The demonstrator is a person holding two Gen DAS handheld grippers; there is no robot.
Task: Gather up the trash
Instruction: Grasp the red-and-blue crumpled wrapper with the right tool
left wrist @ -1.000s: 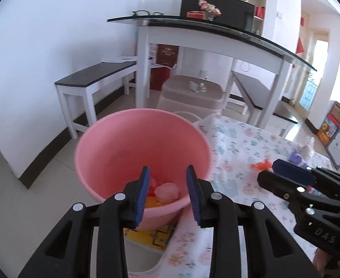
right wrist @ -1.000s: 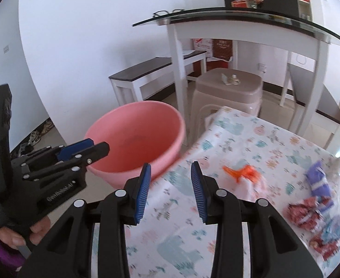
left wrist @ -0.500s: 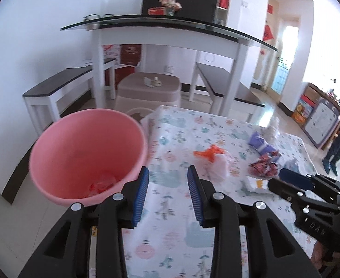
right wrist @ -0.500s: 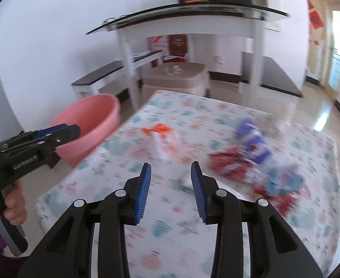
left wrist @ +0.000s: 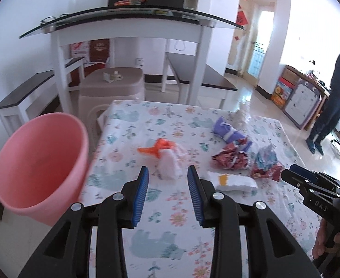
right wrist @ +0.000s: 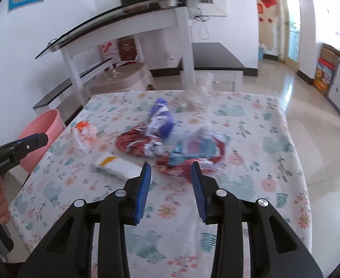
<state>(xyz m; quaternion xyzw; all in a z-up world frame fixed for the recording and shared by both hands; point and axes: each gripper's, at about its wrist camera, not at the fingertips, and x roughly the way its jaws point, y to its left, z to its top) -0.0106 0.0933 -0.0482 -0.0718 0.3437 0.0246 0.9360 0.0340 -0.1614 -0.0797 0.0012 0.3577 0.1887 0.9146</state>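
Both grippers are swinging away from the pink bucket (left wrist: 40, 164) — now off to the left — toward trash on the surface (left wrist: 170, 210). Left gripper (left wrist: 167, 193) and right gripper (right wrist: 171, 188) are gaping, empty; white wrapper (left wrist: 168, 168) just ahead of left fingers, red wrappers (right wrist: 181, 159) ahead of right — next pickups.

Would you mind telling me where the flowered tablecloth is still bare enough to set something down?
The near strip of the tablecloth, below the white packet, is bare, as is the right edge beyond the red wrappers. The far left corner behind the orange scrap is free too. The middle is crowded: purple wrapper, red wrappers, blue wrapper.
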